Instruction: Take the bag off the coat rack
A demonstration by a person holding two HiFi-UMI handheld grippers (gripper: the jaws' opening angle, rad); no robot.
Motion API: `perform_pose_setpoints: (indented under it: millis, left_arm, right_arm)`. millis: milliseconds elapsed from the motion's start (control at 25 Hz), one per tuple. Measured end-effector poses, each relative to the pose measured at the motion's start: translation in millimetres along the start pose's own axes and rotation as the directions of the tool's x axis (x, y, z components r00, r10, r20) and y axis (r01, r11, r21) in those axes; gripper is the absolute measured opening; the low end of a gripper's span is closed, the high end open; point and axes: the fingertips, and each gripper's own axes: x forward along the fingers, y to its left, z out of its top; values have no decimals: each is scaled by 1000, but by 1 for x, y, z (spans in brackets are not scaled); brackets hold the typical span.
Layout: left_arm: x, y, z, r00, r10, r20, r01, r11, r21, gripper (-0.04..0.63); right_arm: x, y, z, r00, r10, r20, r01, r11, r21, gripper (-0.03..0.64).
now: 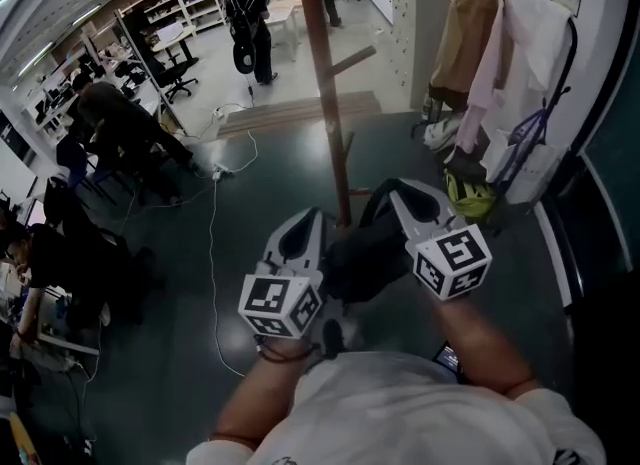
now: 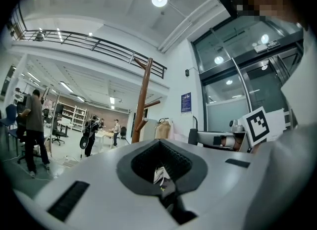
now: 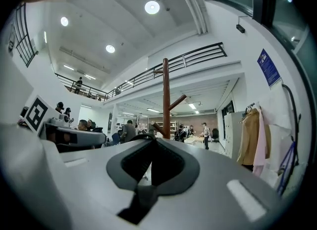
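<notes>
1. The bag (image 1: 362,253) sits between both tools, just before the coat rack (image 1: 322,83) pole.
2. The right tool (image 1: 395,191) seems to pinch its strap; the left tool (image 1: 318,218) is pressed together.
3. Risk: the strap could snag a peg and tip the rack.

Dark glossy floor (image 1: 270,185), white cable (image 1: 211,253) trailing across it, wooden coat rack (image 1: 323,83) standing upright, pale boards (image 1: 290,113) lying behind.

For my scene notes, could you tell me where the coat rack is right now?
In the head view the coat rack stands centre frame, its pole rising just beyond the left hand-held gripper and right hand-held gripper, hanging coats to its right.
</notes>
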Motion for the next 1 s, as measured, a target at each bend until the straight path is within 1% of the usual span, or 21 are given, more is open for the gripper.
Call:
perform_pose_setpoints:
  millis: [200, 480, 600, 760, 1000]
  left_arm:
    - [-17, -7, -22, 1000, 16, -17, -17, 1000, -18, 6]
    - [-32, -13, -33, 1000, 28, -15, -27, 1000, 14, 6]
    - [-30, -18, -41, 1000, 20, -10, -20, 999, 43, 6]
    - [-32, -23, -48, 1000, 11, -14, -11, 1000, 29, 6]
    - [-33, -23, -46, 1000, 13, -11, -13, 999, 30, 6]
  right_arm:
    - [-29, 5, -24, 1000, -9, -30, 9, 1000, 15, 21]
    - [-60, 9, -40, 999, -35, -27, 36, 999, 33, 21]
    - [-67, 6, -50, 999, -39, -26, 40, 998, 49, 21]
    - [-72, 6, -59, 998, -51, -35, 53, 996, 65, 21]
    - [-74, 4, -61, 997, -62, -39, 65, 996, 69, 21]
